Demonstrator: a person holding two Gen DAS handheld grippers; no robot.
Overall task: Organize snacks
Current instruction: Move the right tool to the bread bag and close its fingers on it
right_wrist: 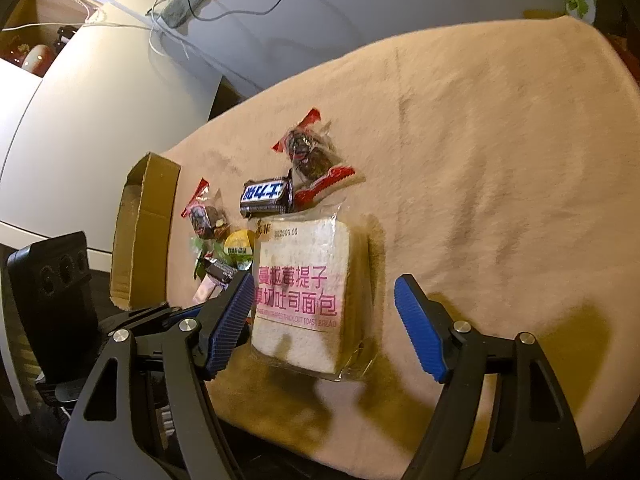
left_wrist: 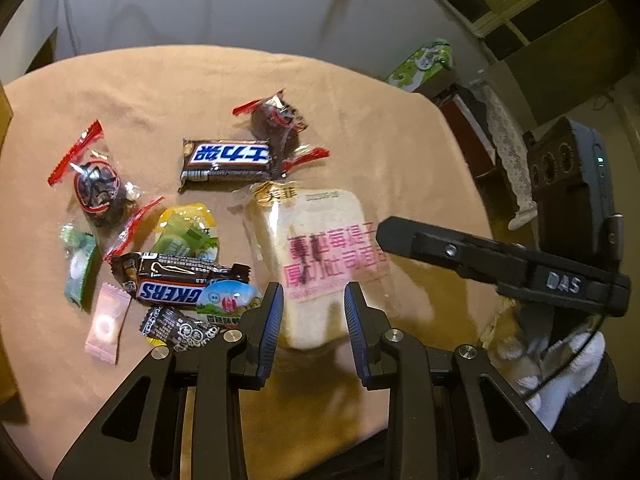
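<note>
A wrapped slice of toast bread (left_wrist: pixel 320 256) with pink lettering lies on the tan cloth; it also shows in the right wrist view (right_wrist: pixel 304 292). My left gripper (left_wrist: pixel 314 320) is open and empty just above its near edge. My right gripper (right_wrist: pixel 324 320) is wide open, its jaws on either side of the bread; it shows in the left wrist view (left_wrist: pixel 404 236) too. Two Snickers bars (left_wrist: pixel 226 164) (left_wrist: pixel 176 280), two red-ended wrapped cakes (left_wrist: pixel 272 120) (left_wrist: pixel 96 184) and several small candies (left_wrist: pixel 108 320) lie to the left.
An open cardboard box (right_wrist: pixel 144 232) stands at the cloth's left edge in the right wrist view. A green tissue box (left_wrist: pixel 424 64) sits beyond the table's far right. The cloth (right_wrist: pixel 500 160) stretches bare to the right of the bread.
</note>
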